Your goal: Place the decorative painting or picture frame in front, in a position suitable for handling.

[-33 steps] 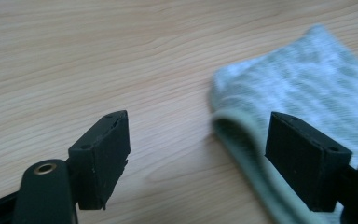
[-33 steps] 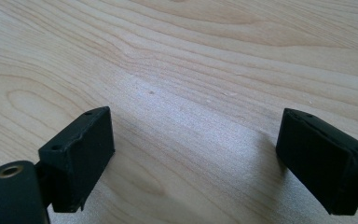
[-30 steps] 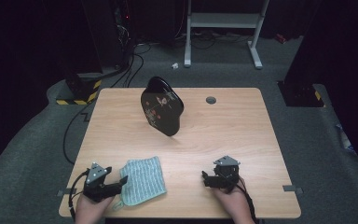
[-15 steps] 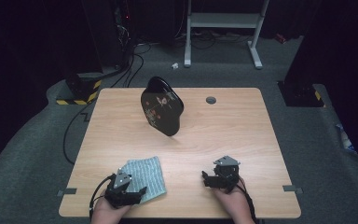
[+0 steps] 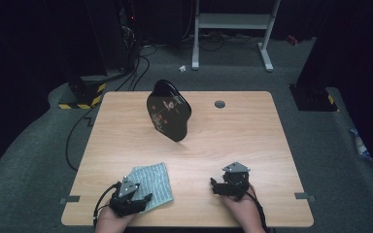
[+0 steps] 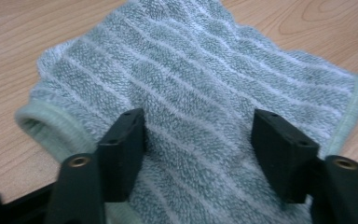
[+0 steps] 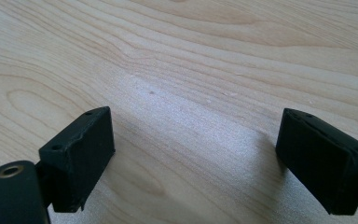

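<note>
A pale green striped towel (image 5: 153,177) lies folded flat on the wooden table (image 5: 243,141) near its front left. My left gripper (image 5: 144,199) rests over the towel's near edge. In the left gripper view its jaws (image 6: 200,144) straddle the towel (image 6: 191,74), pads apart from each other with terry cloth between them; they have just been closing. My right gripper (image 5: 215,187) sits on bare wood at the front right. In the right gripper view it (image 7: 196,154) stands open with nothing between its fingers.
A black lacquered dish (image 5: 169,109) with a floral pattern stands tilted at the table's back middle. A small round grommet (image 5: 219,104) is set in the tabletop behind it. Cables and a white stand frame (image 5: 233,29) lie on the floor beyond.
My left gripper has moved right from the table's left edge onto the towel, and its jaws have narrowed. The right gripper has stayed in place.
</note>
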Available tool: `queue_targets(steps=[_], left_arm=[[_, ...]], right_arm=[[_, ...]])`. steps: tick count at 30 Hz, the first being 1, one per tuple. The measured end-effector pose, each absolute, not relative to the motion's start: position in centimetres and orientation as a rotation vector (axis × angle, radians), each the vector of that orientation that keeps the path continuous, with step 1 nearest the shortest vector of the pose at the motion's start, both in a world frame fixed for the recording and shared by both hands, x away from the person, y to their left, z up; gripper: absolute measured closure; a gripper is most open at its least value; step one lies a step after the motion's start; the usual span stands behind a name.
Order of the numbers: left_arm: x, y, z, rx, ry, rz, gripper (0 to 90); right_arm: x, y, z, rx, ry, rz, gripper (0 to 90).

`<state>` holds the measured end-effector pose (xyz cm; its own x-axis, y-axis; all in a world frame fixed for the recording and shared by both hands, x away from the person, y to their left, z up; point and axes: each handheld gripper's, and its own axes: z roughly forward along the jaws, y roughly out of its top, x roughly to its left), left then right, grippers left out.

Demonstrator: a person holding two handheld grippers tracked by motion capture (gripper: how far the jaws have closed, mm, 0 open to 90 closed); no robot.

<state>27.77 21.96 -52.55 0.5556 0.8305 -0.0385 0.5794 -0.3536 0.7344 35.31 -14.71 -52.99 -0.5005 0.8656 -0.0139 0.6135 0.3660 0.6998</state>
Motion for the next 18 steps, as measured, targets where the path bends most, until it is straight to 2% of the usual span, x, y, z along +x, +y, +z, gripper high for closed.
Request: queue_targets(steps=[1, 3, 4, 5, 9, 12, 18], left_arm=[[27.72, 21.95, -52.51, 2.074, 1.115, 0.443, 45.9], [27.68, 21.91, -52.49, 2.071, 1.114, 0.440, 51.3], [27.66, 21.88, -52.48, 2.076, 1.101, 0.440, 51.3], [27.58, 21.80, -52.48, 2.076, 1.091, 0.434, 56.5], [27.55, 21.75, -52.40, 2.083, 1.066, 0.415, 65.7], [27.62, 21.76, -52.30, 2.074, 1.068, 0.397, 69.3], [27.79, 21.69, -52.11, 2.044, 1.074, 0.377, 70.1]], right_arm=[[35.31, -14.72, -52.99, 1.290, 2.252, 0.909, 11.0], [35.31, -14.72, -52.99, 1.290, 2.252, 0.909, 11.1], [35.31, -14.72, -52.99, 1.290, 2.252, 0.909, 11.0], [35.31, -14.72, -52.99, 1.290, 2.252, 0.909, 11.0], [35.31, -14.71, -52.99, 1.291, 2.252, 0.909, 11.1], [35.32, -14.72, -52.99, 1.288, 2.252, 0.910, 11.1], [35.29, -14.74, -52.96, 1.281, 2.253, 0.916, 13.6]])
